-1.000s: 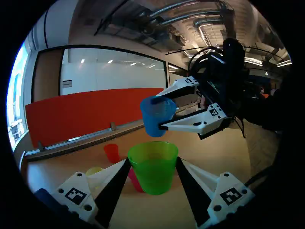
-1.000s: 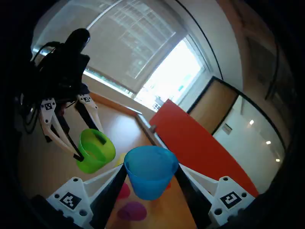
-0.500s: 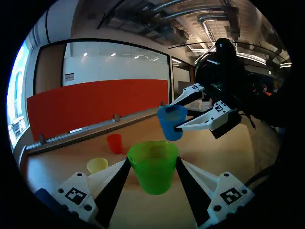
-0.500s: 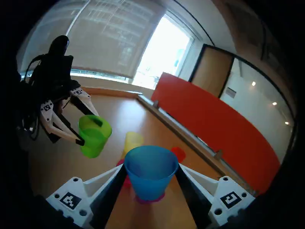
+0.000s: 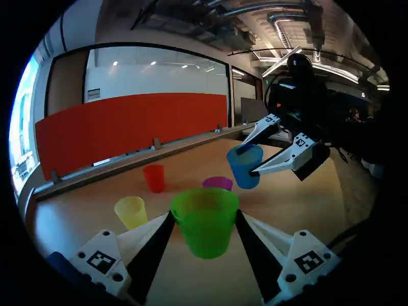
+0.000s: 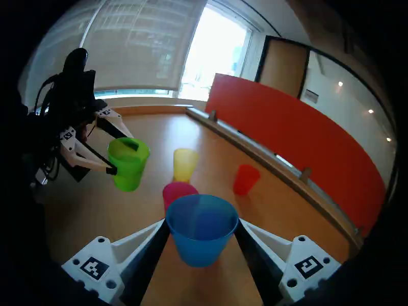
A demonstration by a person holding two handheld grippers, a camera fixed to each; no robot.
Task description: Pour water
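My left claw [image 5: 204, 214] is clamped on the green cup [image 5: 205, 232], upright over the near table [image 5: 285, 201], with the yellow cup [image 5: 131, 211], red cup [image 5: 154, 177] and purple cup [image 5: 218, 182] standing beyond it. My right claw [image 6: 201, 223] grips the blue cup [image 6: 201, 245], off to the right. Tipped from there, well apart from the green rim, water would hit the table. A second ago the blue cup hung tilted just above the green; now it sits lower, upright.

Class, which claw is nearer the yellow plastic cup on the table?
Left. The left claw, gripping the green plastic cup, is beside the yellow plastic cup; the right claw, gripping the blue plastic cup, sits beyond the magenta plastic cup.
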